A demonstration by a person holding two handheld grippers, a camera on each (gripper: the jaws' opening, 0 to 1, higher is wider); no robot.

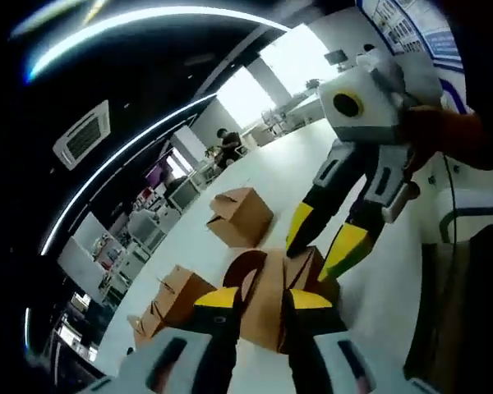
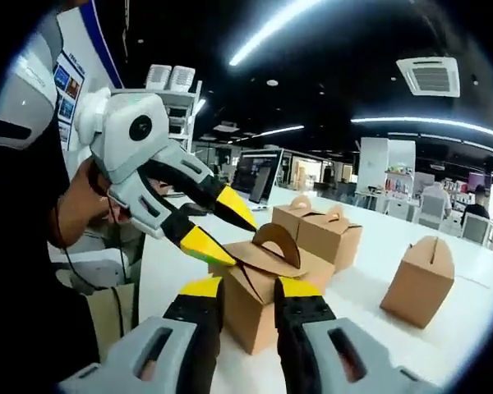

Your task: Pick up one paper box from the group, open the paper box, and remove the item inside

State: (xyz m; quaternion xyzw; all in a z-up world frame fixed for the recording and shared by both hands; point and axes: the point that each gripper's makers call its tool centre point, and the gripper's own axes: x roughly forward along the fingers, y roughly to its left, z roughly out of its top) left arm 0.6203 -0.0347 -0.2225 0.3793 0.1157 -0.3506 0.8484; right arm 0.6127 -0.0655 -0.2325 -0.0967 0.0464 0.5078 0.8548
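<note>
A brown paper box [image 1: 267,308] with a curved handle flap stands on the white table [image 1: 394,279], apart from the group. My left gripper [image 1: 263,302] is open, and the box shows between its yellow tips. My right gripper [image 1: 307,261] comes in from the upper right, open, its tips on either side of the box's top flap. In the right gripper view the same box [image 2: 251,308] sits between the right gripper's [image 2: 248,289] open jaws. There the left gripper [image 2: 234,238] reaches in from the left, open, at the handle flap [image 2: 278,240].
Other shut paper boxes stand further along the table: one alone [image 1: 242,215] and a pair [image 1: 177,300] in the left gripper view, a pair [image 2: 324,230] and a single [image 2: 419,279] in the right gripper view. A hand [image 2: 82,205] holds the left gripper. A brown bag [image 2: 113,316] sits beside the table edge.
</note>
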